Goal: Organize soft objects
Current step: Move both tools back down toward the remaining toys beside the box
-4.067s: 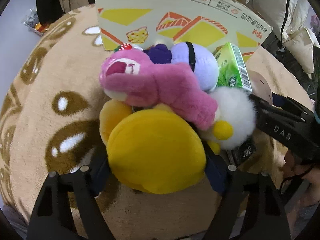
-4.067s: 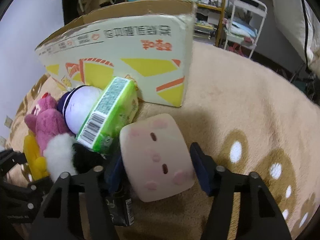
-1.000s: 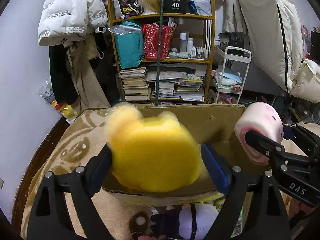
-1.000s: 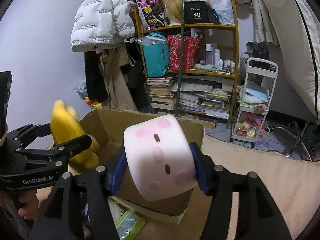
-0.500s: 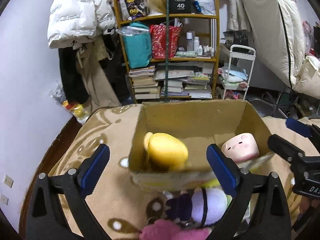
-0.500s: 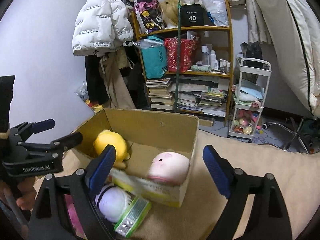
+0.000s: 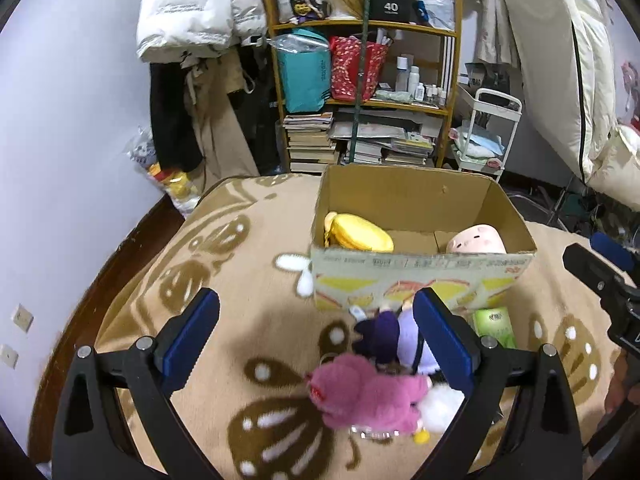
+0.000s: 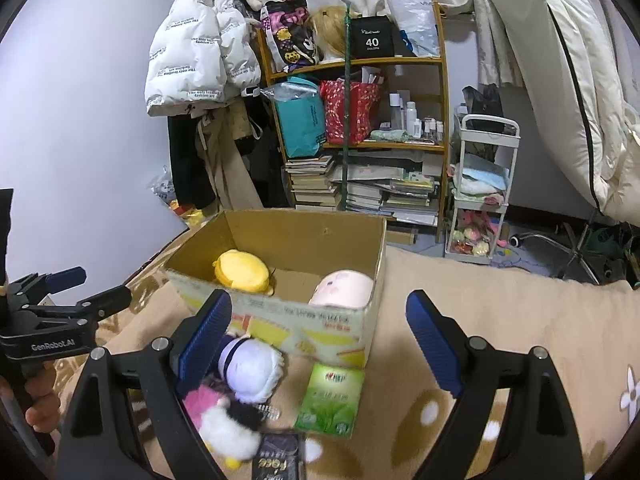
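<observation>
Here, in the left wrist view, the left tongs (image 7: 316,330) stand spread wide with nothing between the blue pads, poised above the patterned rug (image 7: 224,264). The cardboard box (image 7: 420,276) sits ahead of them, already holding a yellow plush (image 7: 360,234) at its left end and a pink pig plush (image 7: 476,242) at its right. The soft things left outside lie on the rug just before the box's near wall: a pink bear plush (image 7: 368,398) lies below and slightly right of the gap between the pads, its long axis running roughly crosswise to the fingers, with a purple plush (image 7: 396,338) touching it on the box side and a white fluffy plush (image 7: 440,410) at its right end. In the right wrist view, the right tongs (image 8: 318,336) are likewise wide open and empty, and the purple plush (image 8: 250,364) lies low and left of their gap, close under the left pad, with a green tissue pack (image 8: 332,400) nearly centred beneath. By my judgement the left tongs are nearer the pink bear, and the right tongs nearer the purple one.
</observation>
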A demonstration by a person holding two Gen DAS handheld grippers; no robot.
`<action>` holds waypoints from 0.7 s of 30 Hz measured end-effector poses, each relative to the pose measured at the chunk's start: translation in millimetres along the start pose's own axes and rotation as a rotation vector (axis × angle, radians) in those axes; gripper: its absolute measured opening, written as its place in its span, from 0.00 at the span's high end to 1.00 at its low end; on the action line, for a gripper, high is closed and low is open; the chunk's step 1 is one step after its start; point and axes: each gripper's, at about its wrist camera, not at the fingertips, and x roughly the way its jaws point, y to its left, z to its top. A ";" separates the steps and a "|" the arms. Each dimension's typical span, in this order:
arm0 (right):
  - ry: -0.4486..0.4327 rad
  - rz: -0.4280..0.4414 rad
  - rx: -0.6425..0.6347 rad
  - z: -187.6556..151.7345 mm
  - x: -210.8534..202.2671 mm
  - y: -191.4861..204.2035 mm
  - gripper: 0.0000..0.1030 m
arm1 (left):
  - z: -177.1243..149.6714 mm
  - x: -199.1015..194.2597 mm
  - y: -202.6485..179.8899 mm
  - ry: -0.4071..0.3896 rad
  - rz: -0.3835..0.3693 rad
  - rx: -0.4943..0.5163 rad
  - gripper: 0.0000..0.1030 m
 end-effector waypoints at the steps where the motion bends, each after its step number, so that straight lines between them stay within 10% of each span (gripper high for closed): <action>1: 0.003 -0.002 -0.006 -2.5 -3.9 2.3 0.10 | -2.5 -3.4 0.8 0.000 0.004 -0.001 0.06; 21: 0.053 -0.042 -0.042 -33.8 -22.6 19.1 0.10 | -34.1 -17.2 18.0 0.076 0.019 -0.014 0.06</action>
